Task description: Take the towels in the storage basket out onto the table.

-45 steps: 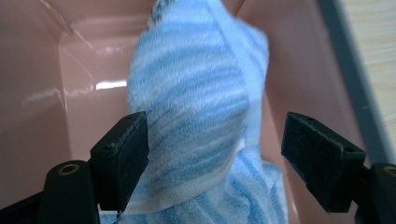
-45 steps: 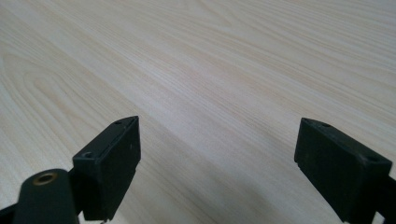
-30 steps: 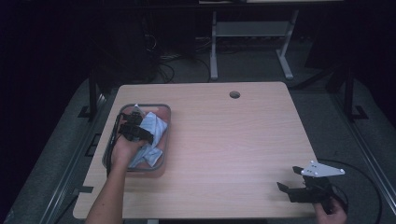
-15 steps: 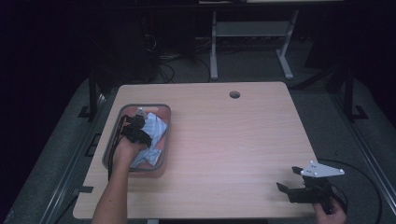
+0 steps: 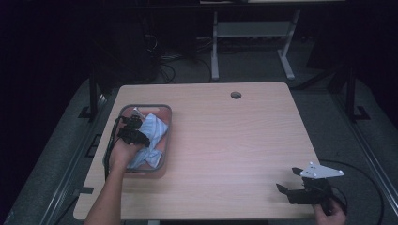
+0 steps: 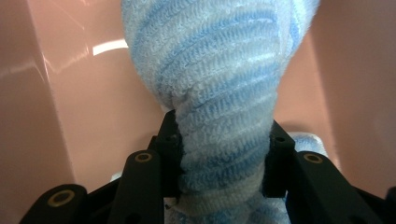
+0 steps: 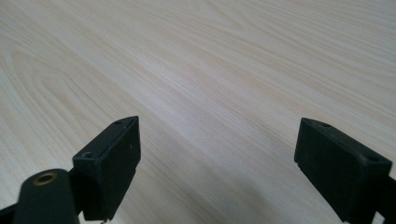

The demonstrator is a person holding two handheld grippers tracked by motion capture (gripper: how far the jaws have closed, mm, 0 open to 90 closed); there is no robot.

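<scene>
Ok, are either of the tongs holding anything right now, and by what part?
Left tongs pinch the blue towel on a bunched fold, inside the pink tub. Right tongs are open, empty.

In the high view, part of the blue and white cloth (image 5: 152,136) inside the pink bin (image 5: 162,111) is covered by the left gripper (image 5: 133,131) and its hand (image 5: 123,154). In the left gripper view, the cloth (image 6: 224,93) is cut off by the top and bottom edges, and the bin's floor behind it is hidden. Near the table's (image 5: 234,140) front right corner, the hand (image 5: 331,214) under the right gripper (image 5: 290,180) is cut by the bottom edge. The small pale object at the bin's far end (image 5: 137,111) is too small to be identified.
</scene>
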